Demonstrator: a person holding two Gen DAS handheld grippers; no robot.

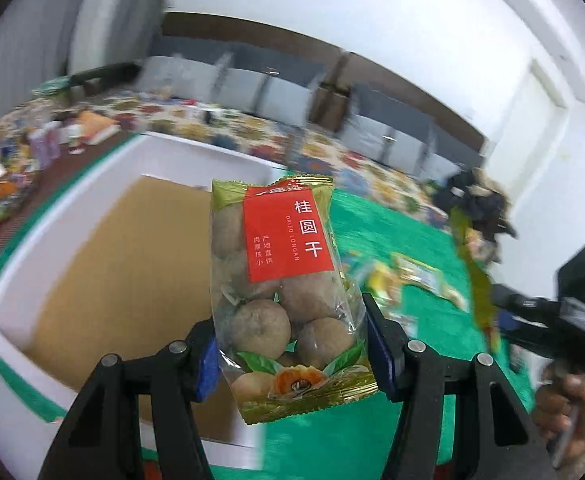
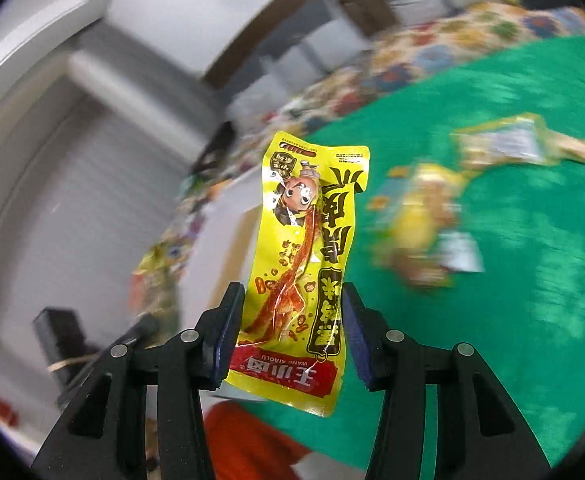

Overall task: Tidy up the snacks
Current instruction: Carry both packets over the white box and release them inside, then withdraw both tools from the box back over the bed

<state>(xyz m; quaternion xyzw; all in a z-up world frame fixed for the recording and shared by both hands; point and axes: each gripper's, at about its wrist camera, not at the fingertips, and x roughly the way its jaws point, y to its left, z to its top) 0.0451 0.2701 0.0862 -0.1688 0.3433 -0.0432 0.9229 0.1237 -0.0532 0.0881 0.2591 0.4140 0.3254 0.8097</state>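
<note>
My left gripper (image 1: 292,344) is shut on a clear packet of dried longan (image 1: 280,280) with a red label, held in the air over the edge of a white box (image 1: 24,264) with a cardboard floor. My right gripper (image 2: 290,328) is shut on a yellow snack packet (image 2: 308,264) with a cartoon face, held above the green cloth (image 2: 512,280). The right gripper and its yellow packet also show at the right of the left wrist view (image 1: 480,288).
Several loose snack packets (image 2: 424,220) lie on the green cloth, blurred. More snacks (image 1: 8,176) sit on the flowered tablecloth (image 1: 252,128) at far left. Grey partitions stand behind the table.
</note>
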